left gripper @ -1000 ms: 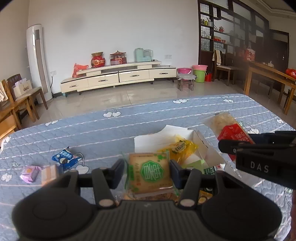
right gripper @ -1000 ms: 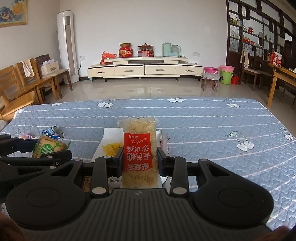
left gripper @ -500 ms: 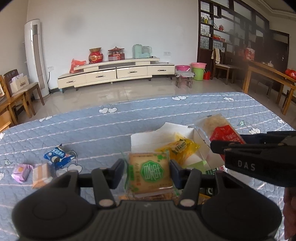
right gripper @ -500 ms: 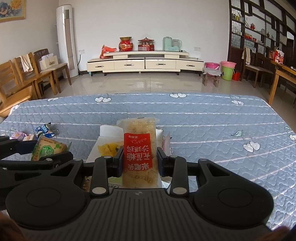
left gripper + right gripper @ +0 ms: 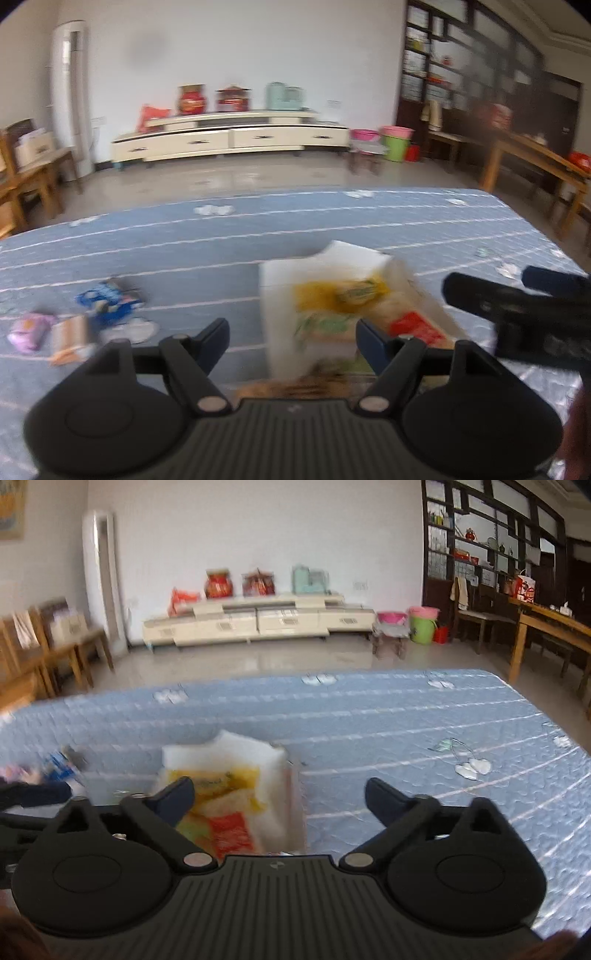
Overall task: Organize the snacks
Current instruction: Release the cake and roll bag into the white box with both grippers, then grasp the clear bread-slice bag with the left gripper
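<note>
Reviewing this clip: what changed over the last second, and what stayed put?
Both claws let go. The left claw opened and its green cracker packet now lies in the white box. The right claw opened too, and its red-labelled packet sits in the box beside it. Unchanged: the yellow packet in the box and the loose snacks on the blue cloth to the left.
</note>
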